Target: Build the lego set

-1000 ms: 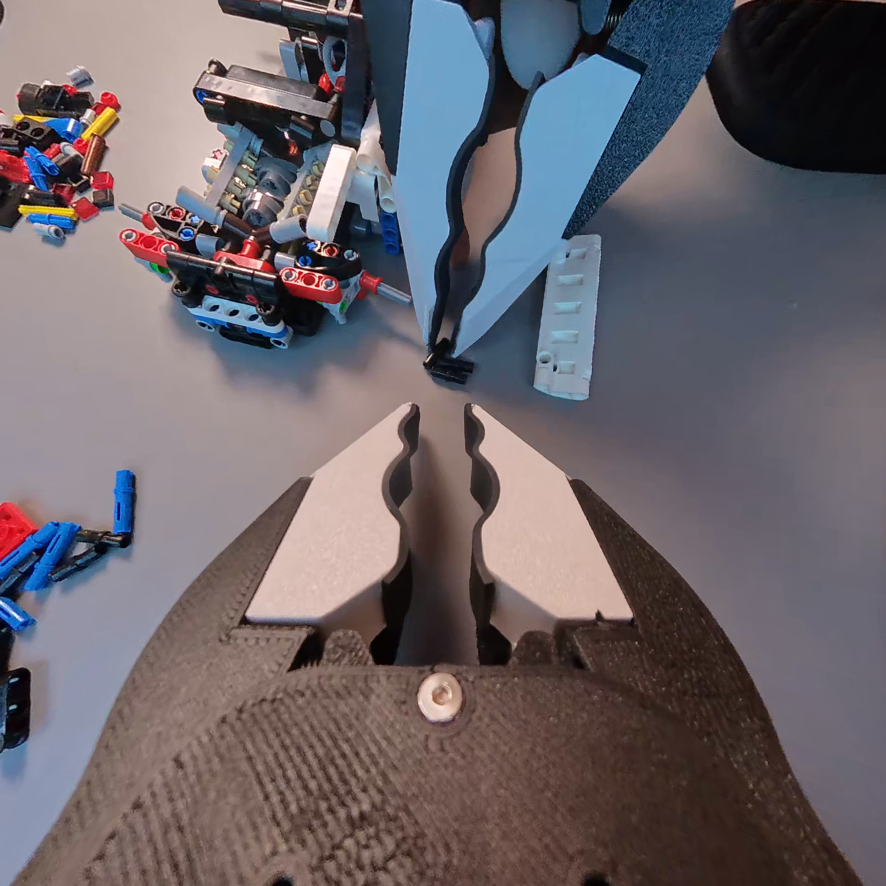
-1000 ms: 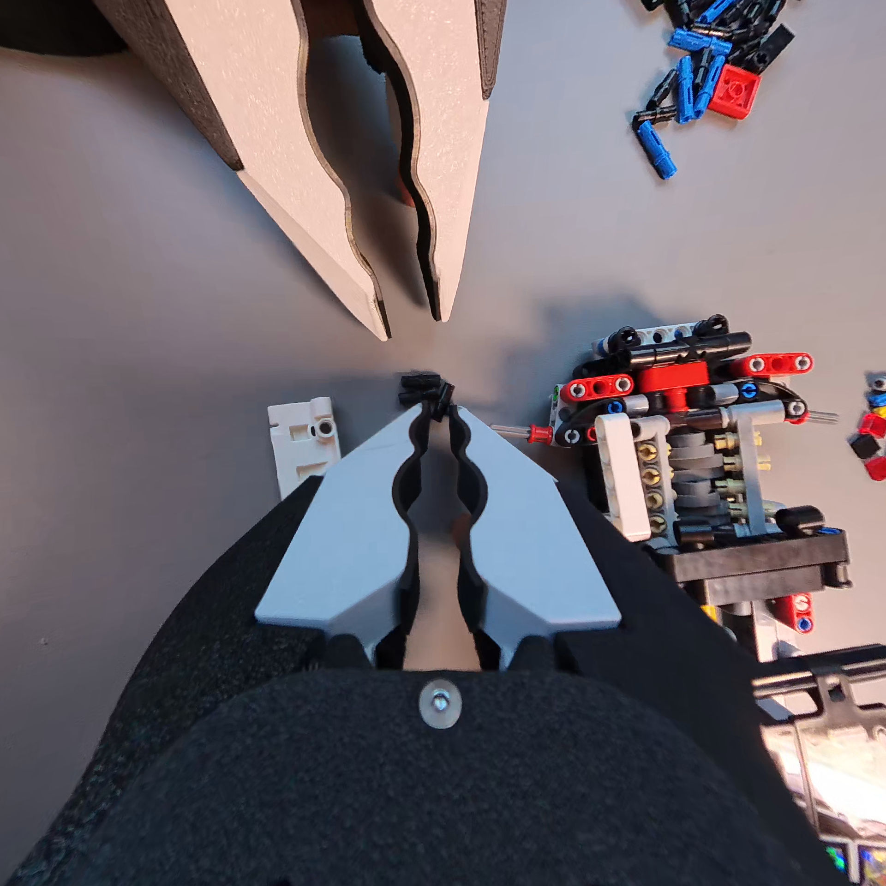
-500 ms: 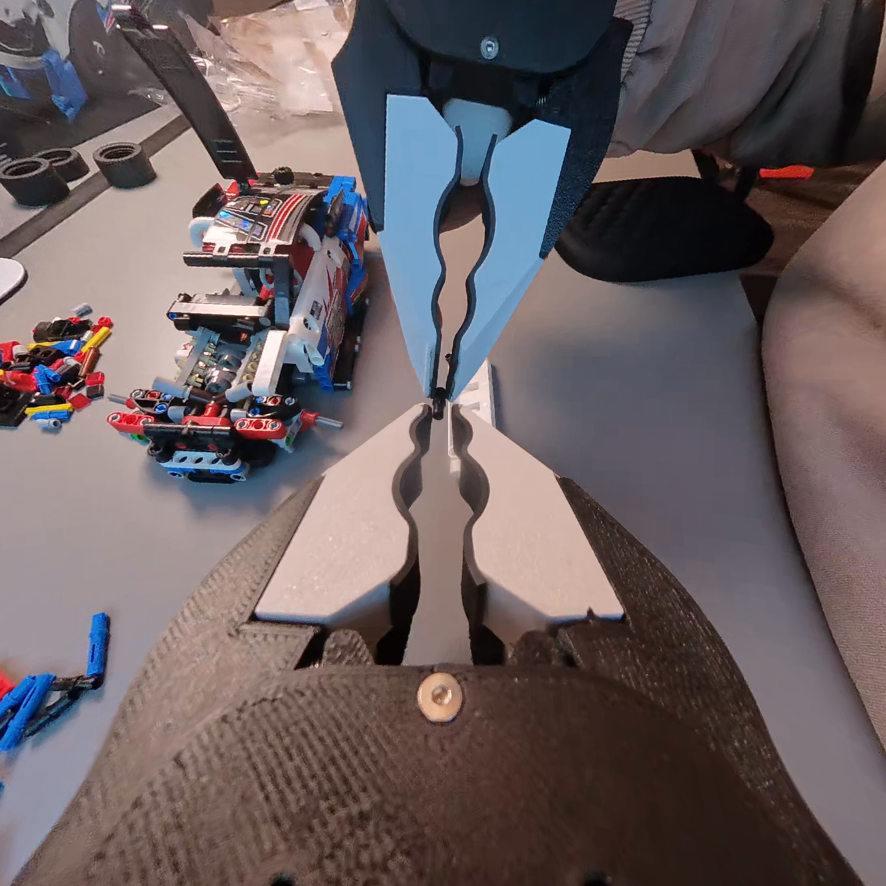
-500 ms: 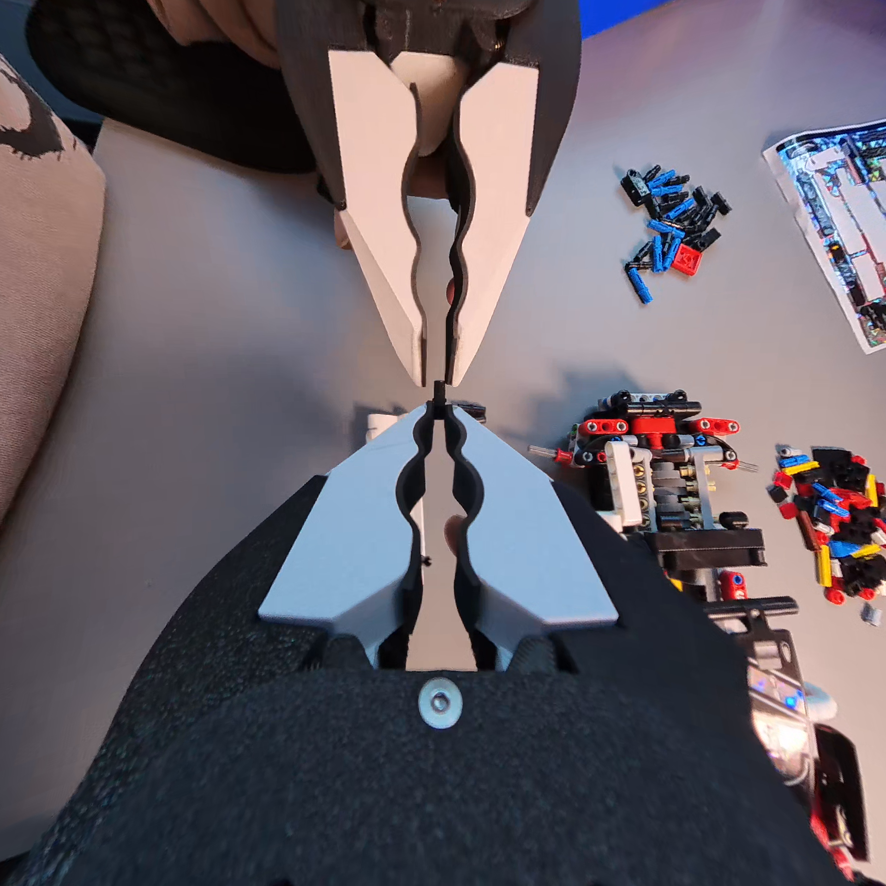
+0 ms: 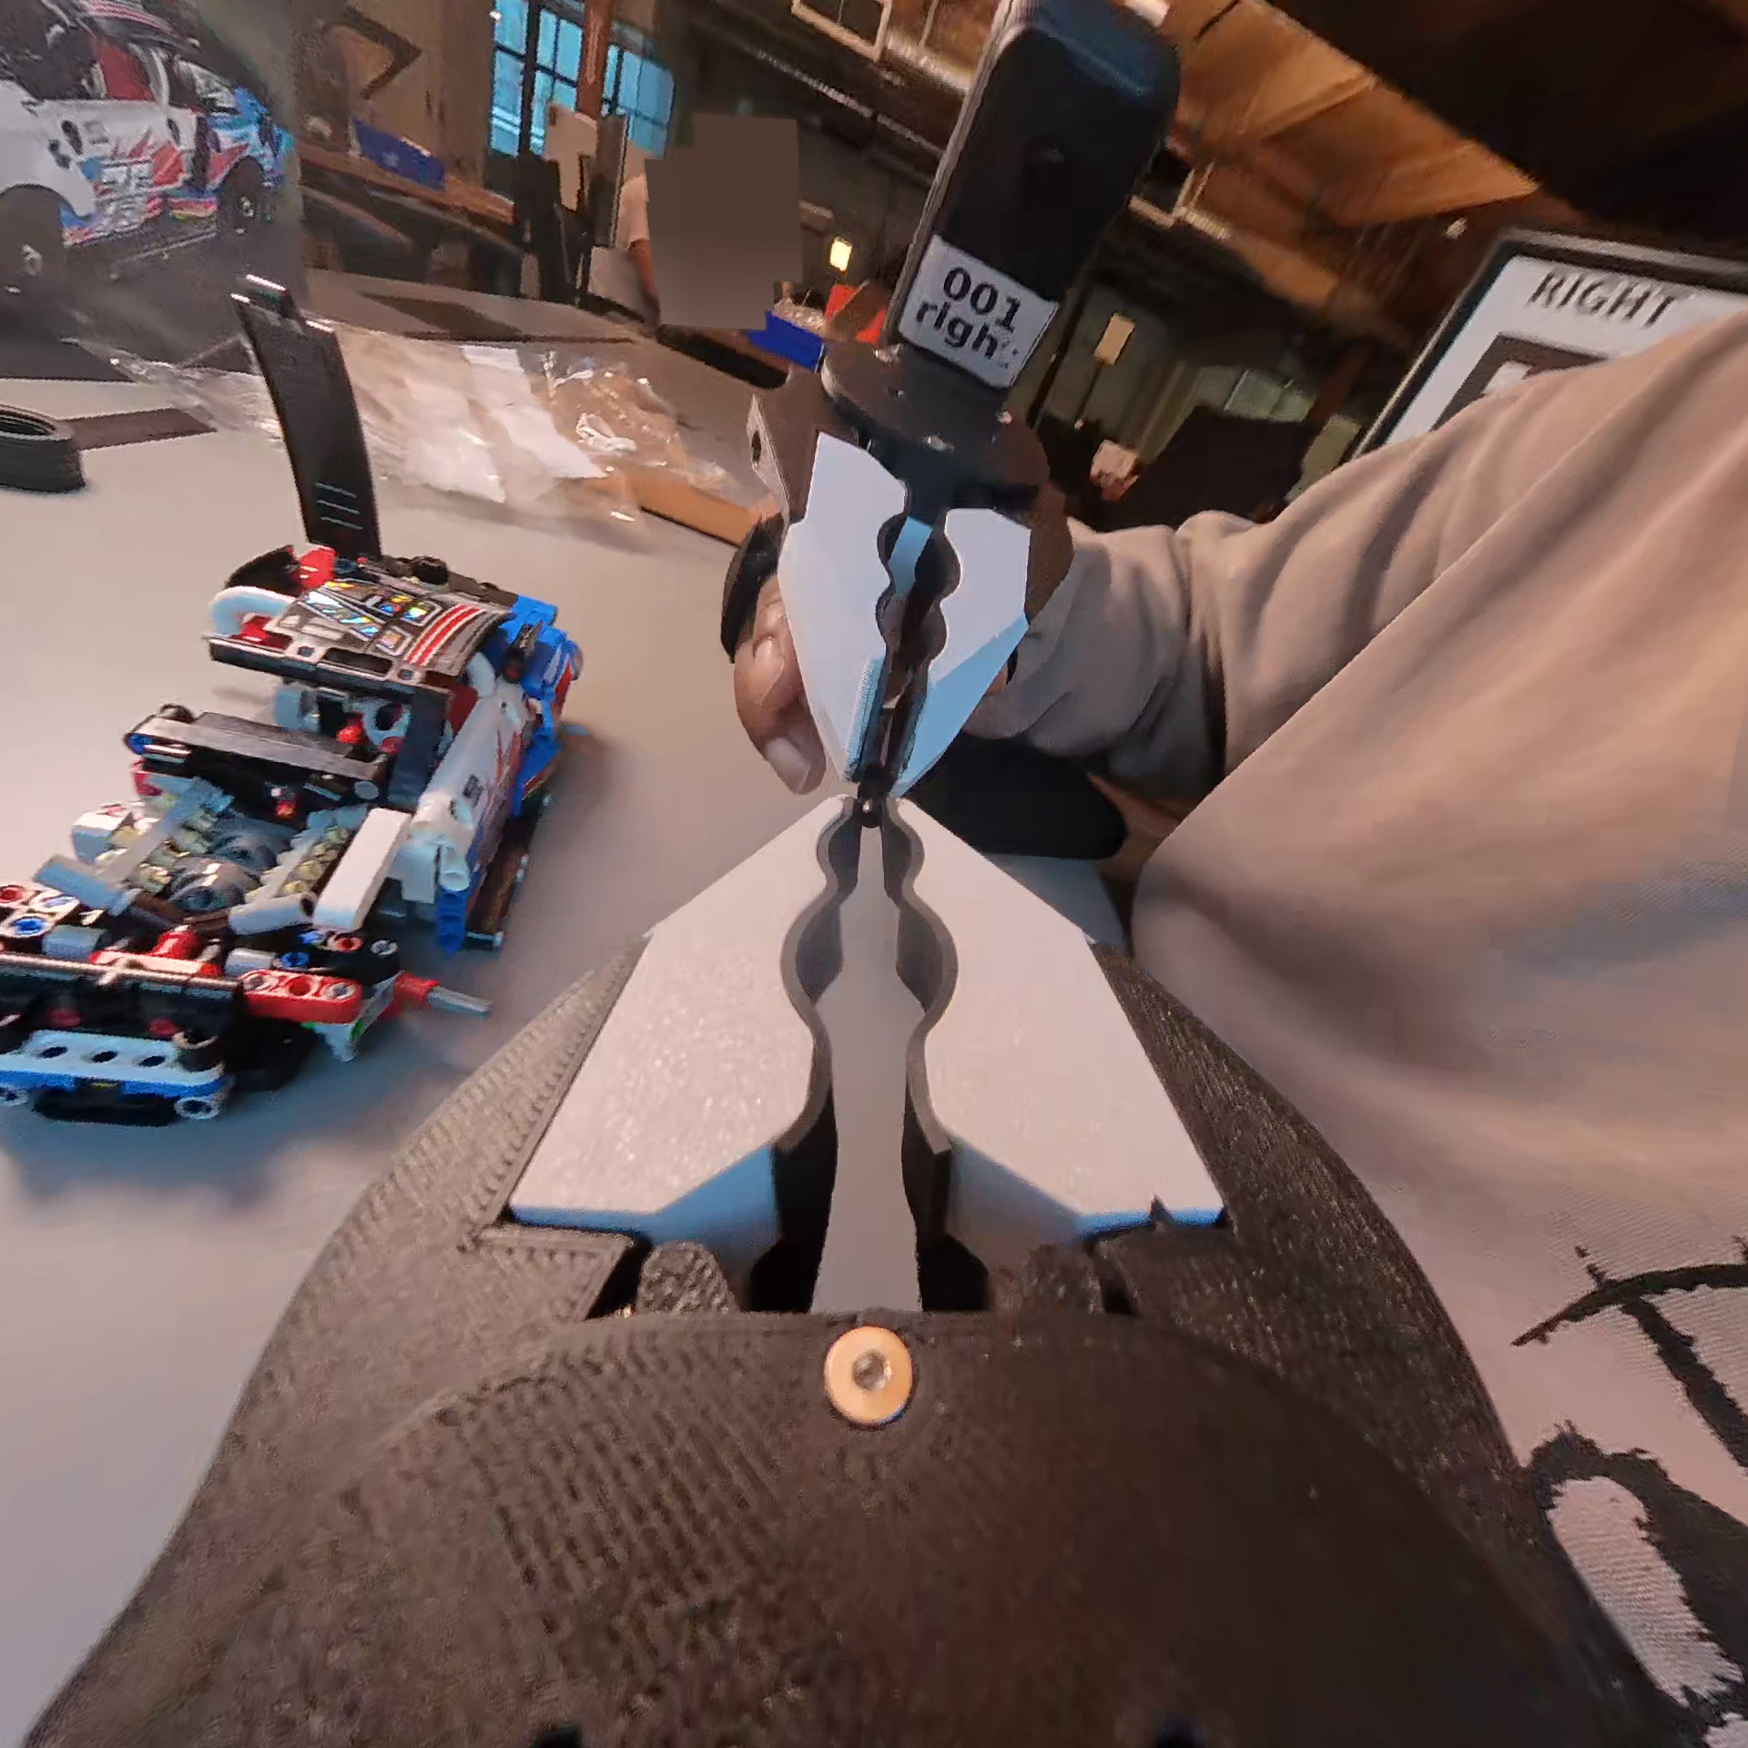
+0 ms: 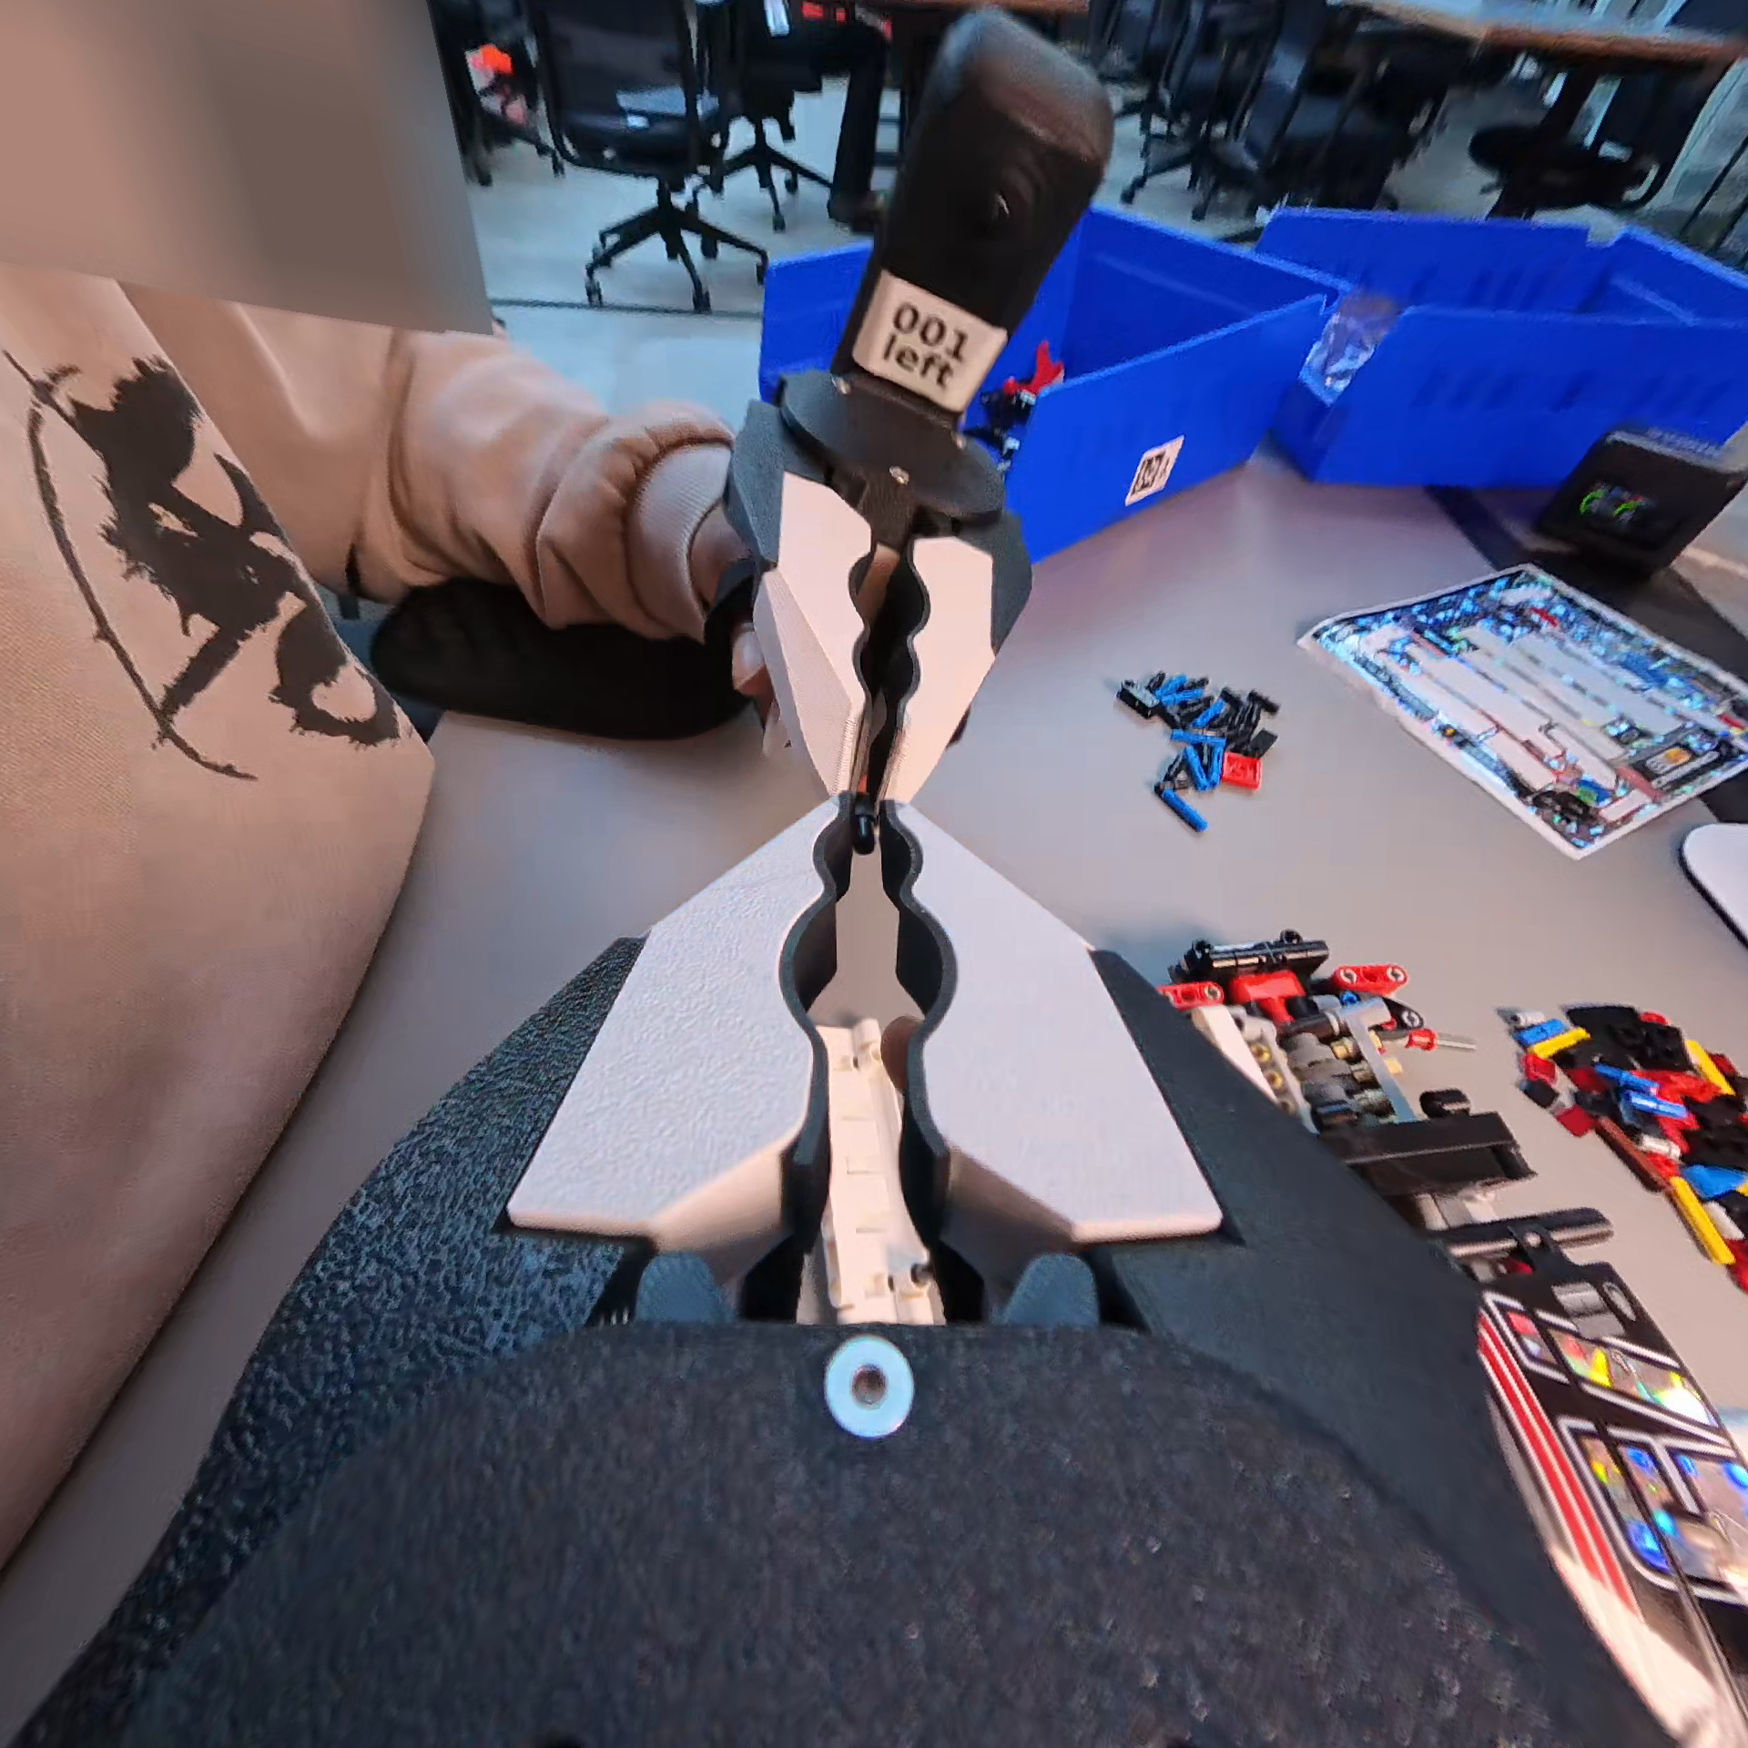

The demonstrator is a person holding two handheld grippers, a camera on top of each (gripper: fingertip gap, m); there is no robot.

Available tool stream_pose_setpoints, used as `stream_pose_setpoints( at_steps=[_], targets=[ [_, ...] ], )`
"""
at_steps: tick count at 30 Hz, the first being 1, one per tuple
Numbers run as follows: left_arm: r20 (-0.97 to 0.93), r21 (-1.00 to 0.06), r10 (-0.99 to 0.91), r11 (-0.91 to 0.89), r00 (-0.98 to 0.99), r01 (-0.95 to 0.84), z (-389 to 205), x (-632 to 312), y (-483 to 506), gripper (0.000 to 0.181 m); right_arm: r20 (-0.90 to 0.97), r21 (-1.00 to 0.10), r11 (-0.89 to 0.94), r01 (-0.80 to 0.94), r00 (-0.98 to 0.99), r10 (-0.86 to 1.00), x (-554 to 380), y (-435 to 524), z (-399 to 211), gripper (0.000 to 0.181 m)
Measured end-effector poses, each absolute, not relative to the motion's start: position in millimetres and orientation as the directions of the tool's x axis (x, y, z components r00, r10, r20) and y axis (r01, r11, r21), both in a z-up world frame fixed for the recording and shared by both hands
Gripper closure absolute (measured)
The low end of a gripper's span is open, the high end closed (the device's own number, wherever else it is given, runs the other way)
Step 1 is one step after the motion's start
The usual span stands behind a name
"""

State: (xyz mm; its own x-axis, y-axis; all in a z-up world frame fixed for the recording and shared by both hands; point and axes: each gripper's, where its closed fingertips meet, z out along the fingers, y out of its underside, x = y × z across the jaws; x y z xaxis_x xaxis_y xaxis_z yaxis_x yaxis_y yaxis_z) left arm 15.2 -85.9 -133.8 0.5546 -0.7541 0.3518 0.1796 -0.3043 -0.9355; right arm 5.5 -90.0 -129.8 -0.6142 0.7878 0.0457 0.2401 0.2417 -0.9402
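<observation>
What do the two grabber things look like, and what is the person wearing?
Each gripper, left and right, has two pale grey pointed fingers with wavy black inner edges, a textured black body, a silver screw and a black handle bearing a white label. The sleeves are tan; the top has black print.

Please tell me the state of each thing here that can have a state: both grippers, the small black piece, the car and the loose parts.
left gripper: shut on the small black piece.
right gripper: shut on the same piece, tip to tip with the left.
small black piece: lifted off the table, pinched from both ends.
lego car: half built, resting on the table.
white panel: lying flat, untouched.
loose parts: piled, unused.
</observation>
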Motion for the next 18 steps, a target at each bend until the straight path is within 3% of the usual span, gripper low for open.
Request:
stream_pose_setpoints(
  at_steps=[5, 18],
  targets=[
    [0.449, -0.89, -0.774, -0.346, 0.446, 0.297, -123, 19, -91, 0.179, 0.087, -0.954, 0.243, 0.174, -0.616, 0.783, 10, -95, -118, 0.18],
    [0.472, -0.875, -0.785, -0.36, 0.403, 0.323, -118, 22, -94, 0.18, 0.148, -0.933, 0.321, 0.164, -0.637, 0.756, 13, -97, -118, 0.179]
  ],
)
